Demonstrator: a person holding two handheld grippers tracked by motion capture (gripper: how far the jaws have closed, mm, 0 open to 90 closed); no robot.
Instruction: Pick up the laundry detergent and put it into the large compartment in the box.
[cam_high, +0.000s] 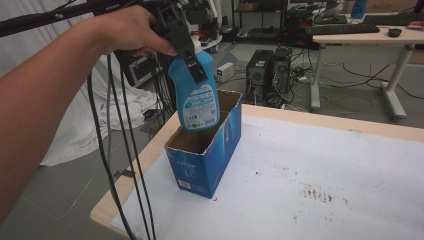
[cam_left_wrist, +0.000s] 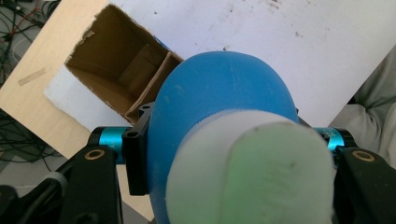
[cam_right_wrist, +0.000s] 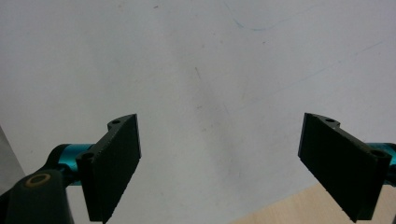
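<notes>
A blue bottle (cam_high: 196, 95) with a white cap and a printed label hangs upright over an open blue cardboard box (cam_high: 207, 150). Its base sits at about the level of the box's rim. My left gripper (cam_high: 192, 56) is shut on the bottle's upper part, held by a hand coming in from the left. In the left gripper view the bottle (cam_left_wrist: 219, 102) and its white cap (cam_left_wrist: 252, 168) loom large between the jaws, with the box's brown inside (cam_left_wrist: 126, 70) below. My right gripper (cam_right_wrist: 219, 168) stands open over the white table cover, nothing between its jaws.
The box stands near the table's left edge (cam_high: 145, 160) on a white sheet (cam_high: 310, 190) with dark stains. Black cables (cam_high: 115, 150) trail down from the left gripper. Beyond the table are computer towers (cam_high: 270, 72) and a desk (cam_high: 365, 35).
</notes>
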